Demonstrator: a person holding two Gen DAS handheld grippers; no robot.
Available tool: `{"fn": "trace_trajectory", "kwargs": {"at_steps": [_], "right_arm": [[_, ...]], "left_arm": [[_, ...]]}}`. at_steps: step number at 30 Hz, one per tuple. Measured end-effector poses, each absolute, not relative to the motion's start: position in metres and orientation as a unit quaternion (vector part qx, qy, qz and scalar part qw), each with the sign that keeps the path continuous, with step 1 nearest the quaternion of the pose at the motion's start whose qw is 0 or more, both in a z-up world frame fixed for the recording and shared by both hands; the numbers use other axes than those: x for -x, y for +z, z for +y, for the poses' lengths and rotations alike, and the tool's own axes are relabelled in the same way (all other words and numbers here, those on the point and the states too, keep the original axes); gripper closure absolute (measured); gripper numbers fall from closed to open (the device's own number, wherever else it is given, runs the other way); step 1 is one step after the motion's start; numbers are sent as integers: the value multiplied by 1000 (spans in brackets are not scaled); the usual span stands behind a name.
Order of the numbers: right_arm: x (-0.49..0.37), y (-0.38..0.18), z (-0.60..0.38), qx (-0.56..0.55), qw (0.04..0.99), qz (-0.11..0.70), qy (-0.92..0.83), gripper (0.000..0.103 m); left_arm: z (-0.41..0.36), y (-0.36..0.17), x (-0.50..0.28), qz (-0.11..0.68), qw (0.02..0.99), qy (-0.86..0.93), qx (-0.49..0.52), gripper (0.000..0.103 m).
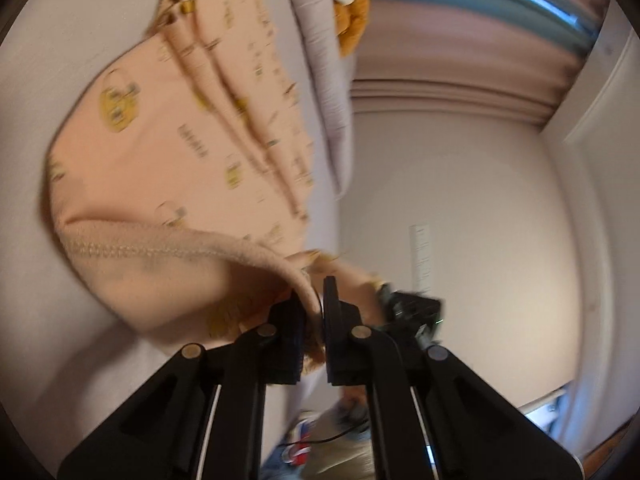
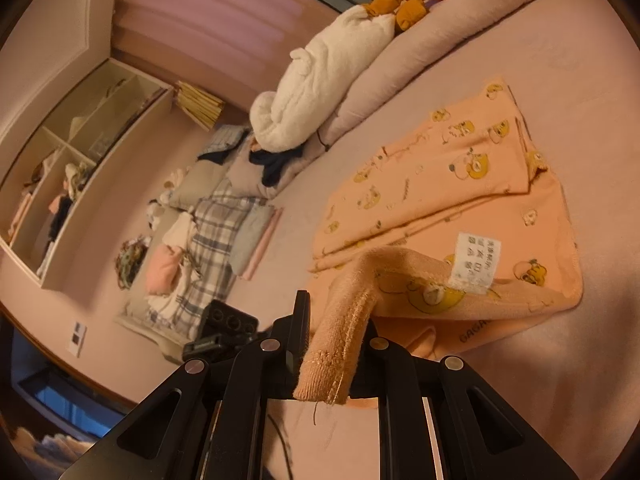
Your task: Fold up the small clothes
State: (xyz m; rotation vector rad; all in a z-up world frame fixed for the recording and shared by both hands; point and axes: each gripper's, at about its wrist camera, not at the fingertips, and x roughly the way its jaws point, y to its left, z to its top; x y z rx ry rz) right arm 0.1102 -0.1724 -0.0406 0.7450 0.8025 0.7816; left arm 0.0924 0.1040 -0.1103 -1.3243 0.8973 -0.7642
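Note:
A small peach garment (image 2: 440,184) printed with yellow bears lies partly folded on the pink bed sheet (image 2: 560,80). A white care label (image 2: 476,260) shows on its turned-up near part. My right gripper (image 2: 338,320) is shut on the ribbed hem of that near edge, which drapes over the fingers and hides the right one. In the left wrist view the same garment (image 1: 160,160) hangs blurred across the sheet. My left gripper (image 1: 314,300) is shut on another piece of its stitched hem. The black body of the other gripper (image 1: 416,308) sits close beside it.
A rolled pink duvet (image 2: 420,48) runs along the far side of the bed, with a white plush blanket (image 2: 320,80) and a brown soft toy (image 2: 412,0) on it. Pillows and a plaid cloth (image 2: 216,232) lie at the left. A wall shelf (image 2: 72,160) holds clothes.

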Motion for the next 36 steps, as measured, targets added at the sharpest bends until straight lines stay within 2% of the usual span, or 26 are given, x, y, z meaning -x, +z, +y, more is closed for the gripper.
{"fn": "trace_trajectory", "kwargs": {"at_steps": [9, 16, 20, 25, 28, 29, 30, 32, 35, 36], "right_arm": [[-154, -24, -173, -368, 786, 337, 365, 87], [-223, -24, -181, -410, 788, 323, 326, 87], [-267, -39, -182, -438, 782, 345, 279, 87], [-306, -82, -194, -507, 747, 387, 189, 86], [-315, -106, -209, -556, 718, 391, 150, 81], [-316, -108, -214, -564, 716, 387, 140, 79], [-316, -109, -218, -571, 714, 383, 133, 67], [-315, -111, -227, -589, 708, 372, 120, 51], [-310, -103, -235, -583, 722, 358, 107, 51], [-307, -99, -235, -570, 730, 362, 107, 51]], "left_arm": [[136, -81, -142, 295, 623, -340, 639, 99], [152, -62, -210, 266, 651, -318, 636, 99], [165, -71, -253, 274, 671, -279, 631, 99], [184, -111, -285, 314, 670, -187, 646, 99], [193, -136, -300, 344, 653, -142, 659, 98], [195, -144, -306, 353, 642, -135, 667, 93], [198, -147, -308, 359, 635, -128, 672, 90], [205, -147, -313, 353, 633, -117, 679, 81], [221, -132, -316, 336, 647, -103, 676, 64], [227, -126, -314, 329, 653, -98, 676, 63]]}}
